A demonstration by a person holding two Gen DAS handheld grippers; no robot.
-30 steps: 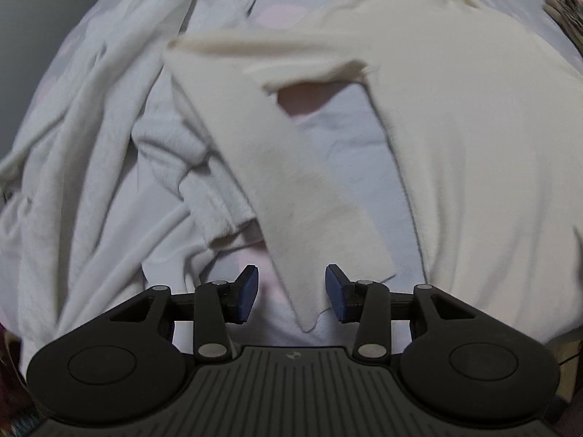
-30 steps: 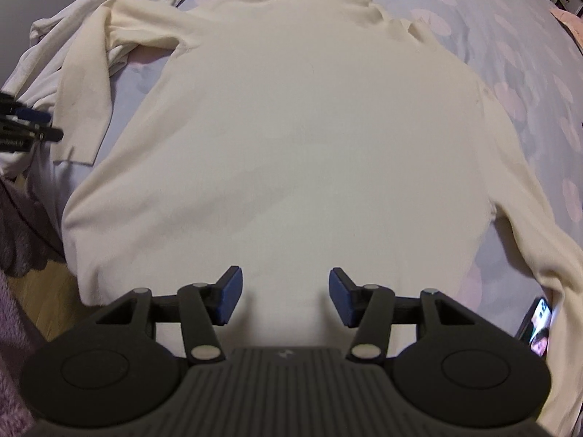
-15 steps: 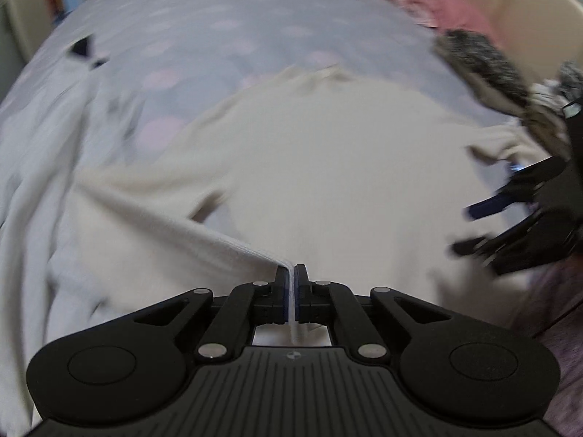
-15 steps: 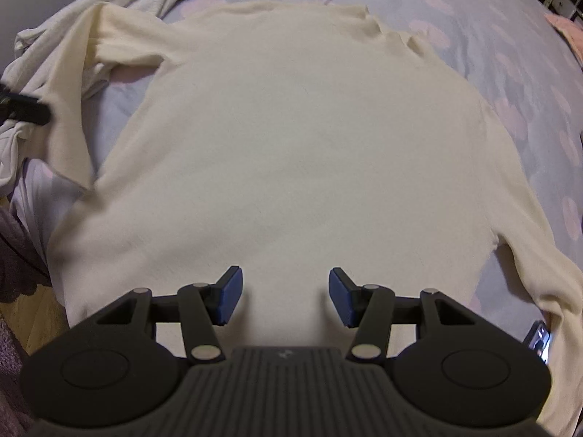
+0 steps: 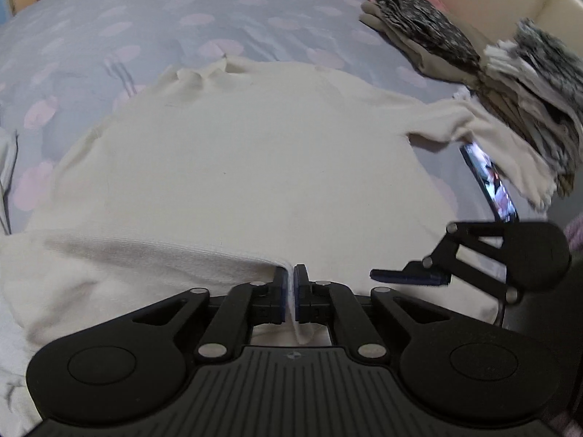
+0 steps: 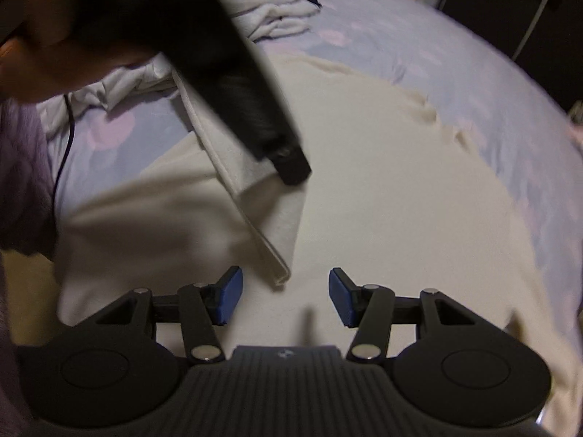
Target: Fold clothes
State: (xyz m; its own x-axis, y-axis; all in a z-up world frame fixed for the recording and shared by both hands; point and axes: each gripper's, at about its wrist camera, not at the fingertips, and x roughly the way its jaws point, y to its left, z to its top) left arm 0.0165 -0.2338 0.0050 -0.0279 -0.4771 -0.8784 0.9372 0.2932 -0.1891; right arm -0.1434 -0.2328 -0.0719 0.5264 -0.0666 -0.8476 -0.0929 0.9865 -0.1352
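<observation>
- Since a second ago the sleeve (image 5: 153,258) has come off the bed's left side, where it lay beside the white pile, and now crosses the sweater's body; the left gripper, open then, has clamped its cuff and swung round toward the pillow end.
- Bed (image 5: 175,11): a lilac cover with pale pink spots carries everything.
- Sweater (image 5: 255,153): cream, long-sleeved, lying flat in the middle of the bed, collar toward the far edge. Its other sleeve stretches out to the right edge of the bed.
- White clothes (image 6: 277,18): a crumpled pile near the bed's left edge, apart from the sweater's collar.
- Folded stack (image 5: 535,73): grey, speckled and beige pieces at the right edge of the bed, touching the far sleeve's end.
- Left gripper (image 5: 290,291): fingers clenched on the cuff, with the fabric squeezed between the blue pads; the folded sleeve trails off to the left.
- Right gripper (image 6: 282,300): fingers released, spread wide just above the sweater's lower body, with the folded sleeve's tip lying between them, untouched.
- Phone (image 5: 490,182): lit screen, at the right edge under the far sleeve.
</observation>
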